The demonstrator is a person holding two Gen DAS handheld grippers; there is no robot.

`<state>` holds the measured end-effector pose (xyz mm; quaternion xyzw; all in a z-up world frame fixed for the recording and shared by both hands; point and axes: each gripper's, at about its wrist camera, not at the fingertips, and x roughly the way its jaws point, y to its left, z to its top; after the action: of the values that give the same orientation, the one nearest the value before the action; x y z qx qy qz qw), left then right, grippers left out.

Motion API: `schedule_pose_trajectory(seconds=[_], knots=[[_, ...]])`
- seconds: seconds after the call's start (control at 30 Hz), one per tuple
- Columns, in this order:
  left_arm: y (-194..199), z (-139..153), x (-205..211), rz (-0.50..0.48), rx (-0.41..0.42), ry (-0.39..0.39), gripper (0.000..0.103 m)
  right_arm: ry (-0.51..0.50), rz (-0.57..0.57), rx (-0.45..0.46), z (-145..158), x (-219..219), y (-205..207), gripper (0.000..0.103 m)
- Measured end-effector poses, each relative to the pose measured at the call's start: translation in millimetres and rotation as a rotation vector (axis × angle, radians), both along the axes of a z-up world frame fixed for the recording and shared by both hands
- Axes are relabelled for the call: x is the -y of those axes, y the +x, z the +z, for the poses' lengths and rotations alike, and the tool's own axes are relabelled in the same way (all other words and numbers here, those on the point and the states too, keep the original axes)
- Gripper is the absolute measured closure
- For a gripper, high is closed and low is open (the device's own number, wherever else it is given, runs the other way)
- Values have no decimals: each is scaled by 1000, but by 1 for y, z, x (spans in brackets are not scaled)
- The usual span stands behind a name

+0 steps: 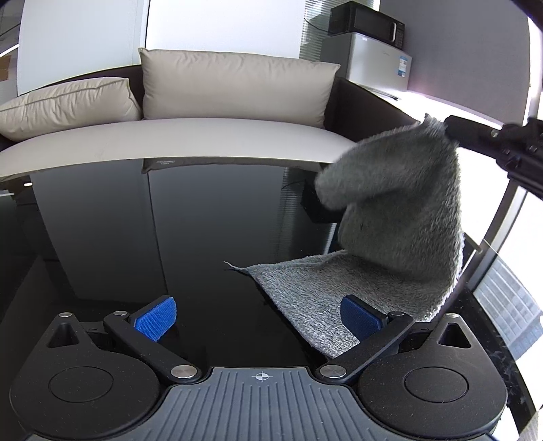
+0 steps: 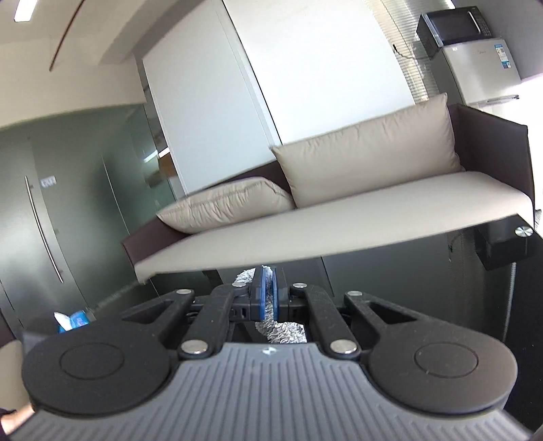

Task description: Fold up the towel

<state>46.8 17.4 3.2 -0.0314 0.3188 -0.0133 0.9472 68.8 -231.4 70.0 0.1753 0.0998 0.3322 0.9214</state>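
A grey towel (image 1: 390, 217) lies partly on the glossy black table (image 1: 169, 237) at the right of the left wrist view. Its far part is lifted high and hangs in a fold. My right gripper (image 1: 448, 130) comes in from the right and pinches the towel's raised corner. In the right wrist view my right gripper (image 2: 267, 293) is shut on the towel (image 2: 281, 330), with grey cloth between the blue pads. My left gripper (image 1: 258, 317) is open and empty low over the table, its right pad (image 1: 359, 319) over the towel's near edge.
A dark sofa with beige cushions (image 1: 234, 88) stands just behind the table's far edge. A small fridge (image 1: 380, 64) with a microwave (image 1: 366, 22) on top stands at the back right. A bright window is to the right. A glass door (image 2: 44, 220) is at the left.
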Motion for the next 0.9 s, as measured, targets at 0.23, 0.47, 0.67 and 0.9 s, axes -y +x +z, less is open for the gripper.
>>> schedule_pose_trajectory(seconds=[0.23, 0.47, 0.67, 0.9], knots=[[-2, 2, -3, 23, 8, -8, 1, -27, -21, -54, 2, 12, 8, 99], [-2, 3, -4, 26, 0, -10, 1, -428, -195, -266, -39, -9, 31, 99], [-2, 1, -5, 29, -9, -5, 1, -540, -387, -343, -61, 5, 36, 99], [3, -1, -5, 34, -14, 0, 1, -458, -384, -317, -59, 18, 29, 94]])
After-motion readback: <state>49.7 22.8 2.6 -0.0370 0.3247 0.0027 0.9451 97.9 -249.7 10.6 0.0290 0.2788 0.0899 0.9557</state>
